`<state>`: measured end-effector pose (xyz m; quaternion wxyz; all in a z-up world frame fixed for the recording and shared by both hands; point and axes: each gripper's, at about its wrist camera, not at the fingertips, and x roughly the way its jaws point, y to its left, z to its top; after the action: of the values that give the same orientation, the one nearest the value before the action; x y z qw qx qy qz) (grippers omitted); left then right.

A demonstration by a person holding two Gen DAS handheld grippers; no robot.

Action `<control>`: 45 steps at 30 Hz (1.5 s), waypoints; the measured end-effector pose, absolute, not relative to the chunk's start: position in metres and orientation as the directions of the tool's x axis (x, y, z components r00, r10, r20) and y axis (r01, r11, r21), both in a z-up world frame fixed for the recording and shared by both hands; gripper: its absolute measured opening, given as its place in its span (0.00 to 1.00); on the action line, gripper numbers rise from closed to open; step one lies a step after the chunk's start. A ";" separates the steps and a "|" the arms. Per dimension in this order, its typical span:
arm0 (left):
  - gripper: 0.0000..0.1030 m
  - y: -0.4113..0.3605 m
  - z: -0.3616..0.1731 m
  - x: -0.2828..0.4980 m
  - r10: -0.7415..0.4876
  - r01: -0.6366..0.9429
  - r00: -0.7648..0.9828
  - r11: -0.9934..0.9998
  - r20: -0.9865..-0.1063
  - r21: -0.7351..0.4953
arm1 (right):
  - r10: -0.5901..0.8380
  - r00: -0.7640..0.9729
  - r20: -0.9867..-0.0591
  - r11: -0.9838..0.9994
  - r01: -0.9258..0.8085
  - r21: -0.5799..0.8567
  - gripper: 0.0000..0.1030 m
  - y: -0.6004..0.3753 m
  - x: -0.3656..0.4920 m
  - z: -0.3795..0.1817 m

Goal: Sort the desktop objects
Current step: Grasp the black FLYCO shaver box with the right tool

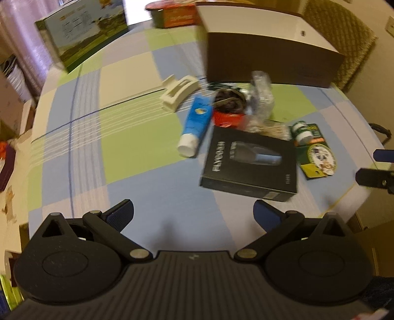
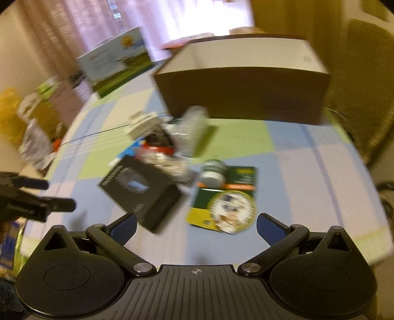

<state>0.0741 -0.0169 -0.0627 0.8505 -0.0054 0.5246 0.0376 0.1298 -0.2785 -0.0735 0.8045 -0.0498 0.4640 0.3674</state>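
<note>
A heap of small objects lies mid-table: a black product box (image 1: pixel 250 163) (image 2: pixel 141 190), a blue tube with a white cap (image 1: pixel 195 125), a cream hair claw (image 1: pixel 178 92), a green card pack (image 1: pixel 315 153) (image 2: pixel 225 198) with a small white jar (image 2: pixel 213 172), a red item (image 1: pixel 227 119) and crinkled clear wrapping (image 1: pixel 262 94). Behind the heap stands an open brown box with a white inside (image 1: pixel 266 46) (image 2: pixel 246 76). My left gripper (image 1: pixel 193 216) hovers open near the table's front, short of the black box. My right gripper (image 2: pixel 197 229) is open too, just before the green pack. Both hold nothing.
The table wears a blue, green and white checked cloth (image 1: pixel 128 147). A printed carton (image 1: pixel 83 37) stands at the far left, an orange tin (image 1: pixel 176 14) at the back. A woven chair (image 1: pixel 344 41) sits beyond the right edge. Clutter lies off the left side (image 2: pixel 34 137).
</note>
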 end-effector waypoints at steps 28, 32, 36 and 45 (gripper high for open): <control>0.99 0.084 -0.087 0.049 0.226 -0.381 0.340 0.921 -0.913 0.086 | 0.593 0.147 -0.792 0.276 -0.961 0.028 0.81 -0.176 0.127 -0.142; 0.99 0.087 -0.088 0.051 0.223 -0.381 0.341 0.921 -0.913 0.082 | 0.571 0.085 -0.817 0.222 -0.973 0.055 0.80 -0.178 0.113 -0.140; 0.99 0.089 -0.090 0.053 0.215 -0.376 0.347 0.924 -0.913 0.074 | 0.519 0.052 -0.853 0.213 -0.974 0.070 0.81 -0.180 0.103 -0.135; 0.99 0.090 -0.092 0.055 0.198 -0.355 0.359 0.933 -0.912 0.063 | 0.533 0.083 -0.842 0.208 -0.978 0.035 0.87 -0.155 0.098 -0.138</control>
<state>0.0551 0.0897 -0.0919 0.8210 -0.0725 0.5408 0.1682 0.0981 -0.1545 -0.1377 0.6762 -0.2903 0.3828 0.5585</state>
